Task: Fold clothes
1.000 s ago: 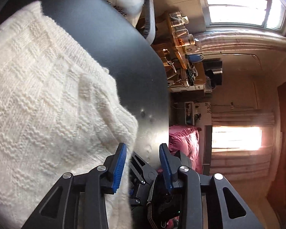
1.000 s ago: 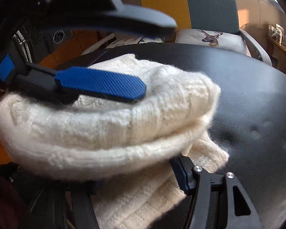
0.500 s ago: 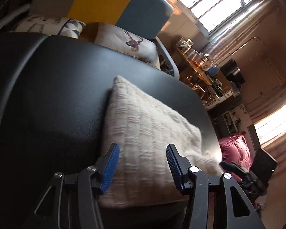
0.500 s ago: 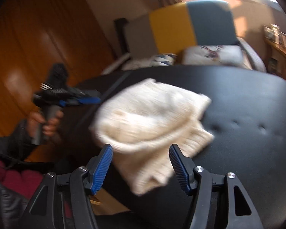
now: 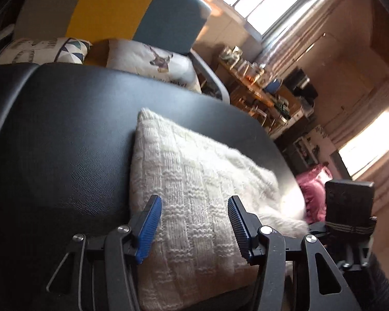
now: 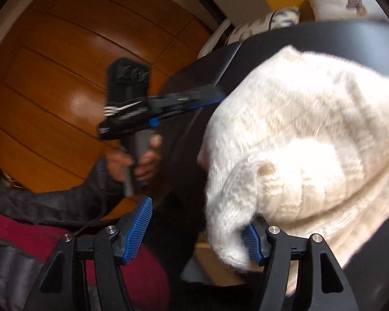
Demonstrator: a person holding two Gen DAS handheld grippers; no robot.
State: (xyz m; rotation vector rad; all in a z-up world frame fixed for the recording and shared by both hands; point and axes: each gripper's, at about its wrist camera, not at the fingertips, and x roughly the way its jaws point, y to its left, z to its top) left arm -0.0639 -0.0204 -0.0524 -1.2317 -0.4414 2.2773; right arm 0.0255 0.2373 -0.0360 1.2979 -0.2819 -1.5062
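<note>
Then, folded white knit [image 5: 194,194] on black desk [image 5: 64,134], near its front edge. Left tongs [image 5: 193,223] spread wide above the near end, gripping nothing. Right tongs [image 6: 194,233] also wide and empty, one finger [image 6: 252,241] half hidden under a hanging fold at the knit's corner. Hand [image 6: 140,160] on left handle. Cushions [image 5: 153,62] beyond desk.

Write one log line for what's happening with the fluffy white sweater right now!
stage: sweater folded | white knit sweater: lying on black table | left gripper: jaws open, over sweater | right gripper: jaws open, sweater edge against one finger
</note>
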